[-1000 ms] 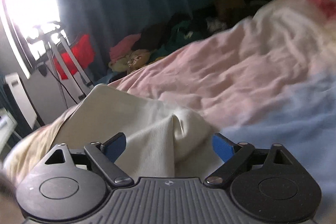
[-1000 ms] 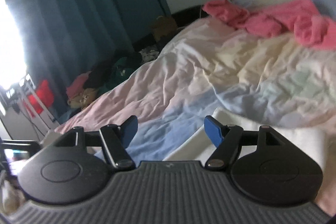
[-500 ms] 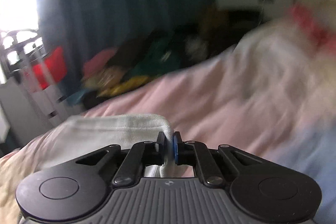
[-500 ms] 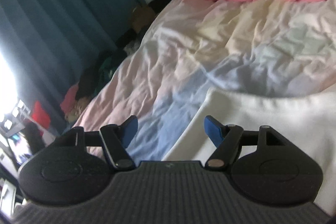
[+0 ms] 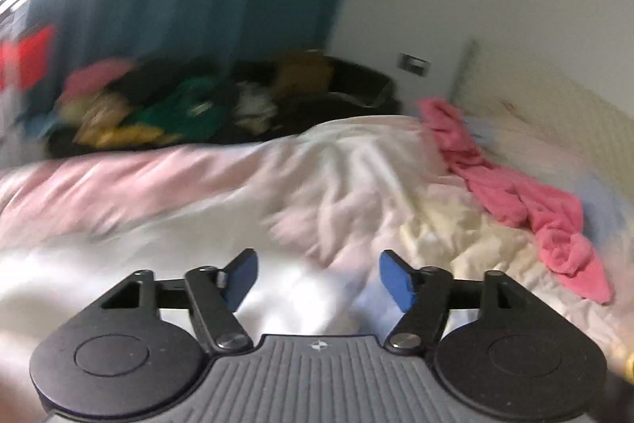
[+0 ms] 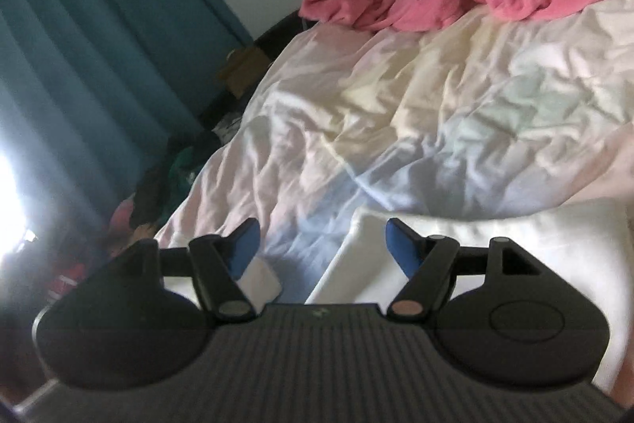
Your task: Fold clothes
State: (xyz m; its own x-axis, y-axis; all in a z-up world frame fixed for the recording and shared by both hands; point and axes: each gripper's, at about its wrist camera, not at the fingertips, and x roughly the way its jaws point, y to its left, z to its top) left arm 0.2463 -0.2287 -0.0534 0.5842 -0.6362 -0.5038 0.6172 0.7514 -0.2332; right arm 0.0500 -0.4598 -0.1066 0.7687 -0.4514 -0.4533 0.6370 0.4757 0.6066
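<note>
Left wrist view: the left tongs (image 5: 317, 280), clamped on the cream garment (image 5: 293, 300) half a second ago, have just been opening; the blurred cloth lies released below them on the bed (image 5: 356, 177), so that fold looks placed.

Right wrist view: the right tongs (image 6: 319, 244) stand apart, empty, the garment's (image 6: 515, 244) edge just beneath.
</note>
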